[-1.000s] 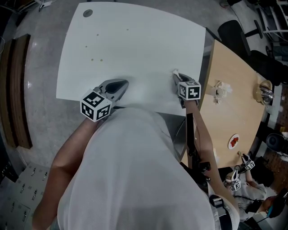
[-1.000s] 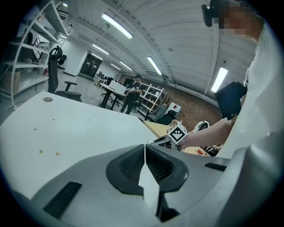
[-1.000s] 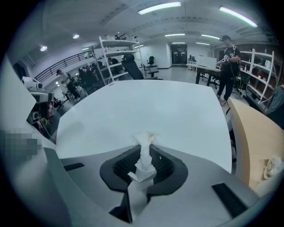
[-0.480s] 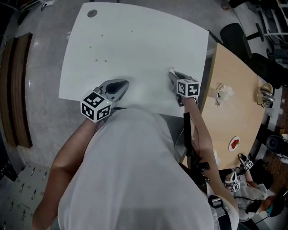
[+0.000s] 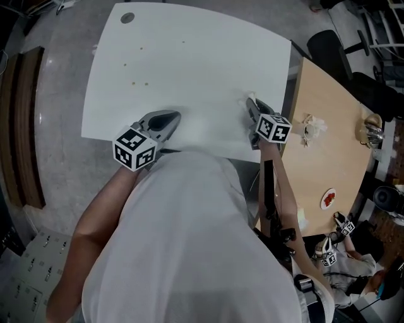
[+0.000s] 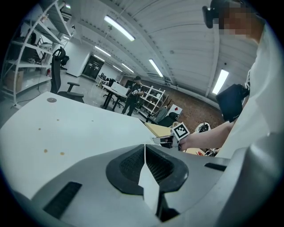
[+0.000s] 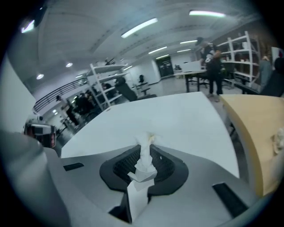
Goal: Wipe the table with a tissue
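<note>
Crumpled white tissue [image 7: 144, 160], pinched upright between the jaws of the right gripper [image 7: 144, 151], both pads pressed on it and a tuft poking out past the tips. Held over the near right part of the white table [image 5: 189, 57], close to that table's right edge; contact with the top impossible to tell. Gripper tilted downward, marker cube toward the person.

Further left, left gripper [image 5: 172, 117] at the near edge of the same table, well apart from the right one. Jaws brought together, nothing between them, only a thin seam showing in the left gripper view.

Out on the tabletop, a few small brown specks [image 5: 140, 83] toward the far left, well apart from both grippers. Grey disc [image 5: 127, 17] set in the far left corner. Beside the white table on the right, a wooden table [image 5: 328, 164] bearing a wad of crumpled paper [image 5: 310, 126].
</note>
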Demonstrator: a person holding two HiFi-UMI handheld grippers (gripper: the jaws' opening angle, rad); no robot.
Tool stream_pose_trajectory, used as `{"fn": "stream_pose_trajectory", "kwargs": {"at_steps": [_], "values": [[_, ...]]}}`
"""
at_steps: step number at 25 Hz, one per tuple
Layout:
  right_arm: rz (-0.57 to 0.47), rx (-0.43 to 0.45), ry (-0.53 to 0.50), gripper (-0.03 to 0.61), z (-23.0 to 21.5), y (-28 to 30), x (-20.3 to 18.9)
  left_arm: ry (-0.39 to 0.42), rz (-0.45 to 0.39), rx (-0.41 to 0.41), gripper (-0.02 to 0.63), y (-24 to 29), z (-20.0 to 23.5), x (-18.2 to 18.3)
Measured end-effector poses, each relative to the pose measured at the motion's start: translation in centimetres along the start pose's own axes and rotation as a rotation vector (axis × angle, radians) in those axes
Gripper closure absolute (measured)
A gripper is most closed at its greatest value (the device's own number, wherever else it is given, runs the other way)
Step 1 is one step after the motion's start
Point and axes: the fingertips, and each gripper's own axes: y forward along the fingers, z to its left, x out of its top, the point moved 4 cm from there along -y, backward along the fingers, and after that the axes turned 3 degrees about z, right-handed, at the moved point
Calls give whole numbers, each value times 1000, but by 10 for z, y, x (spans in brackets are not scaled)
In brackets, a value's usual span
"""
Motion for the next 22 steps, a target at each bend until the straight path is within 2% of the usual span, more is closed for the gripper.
{"fn": "stream_pose_trajectory", "kwargs": {"at_steps": [2,6,13,18,22], "values": [[1,-82,75,522,-33,-20,-10,-8,6,-3,601,2,-1,-3],[57,-198,97,521,-73,-48,-39,-13,9,-20,601,10,-8,-4],[62,-315,117,522,-86,-55,-56,9,33,-47,601,13,-13,-4],[68,-327,79,522,-77,-29,-41,15,42,-33,601,3,-5,-6],[82,-272,-4,522,-54,-1,-25,19,41,-25,601,-7,3,-5]]}}
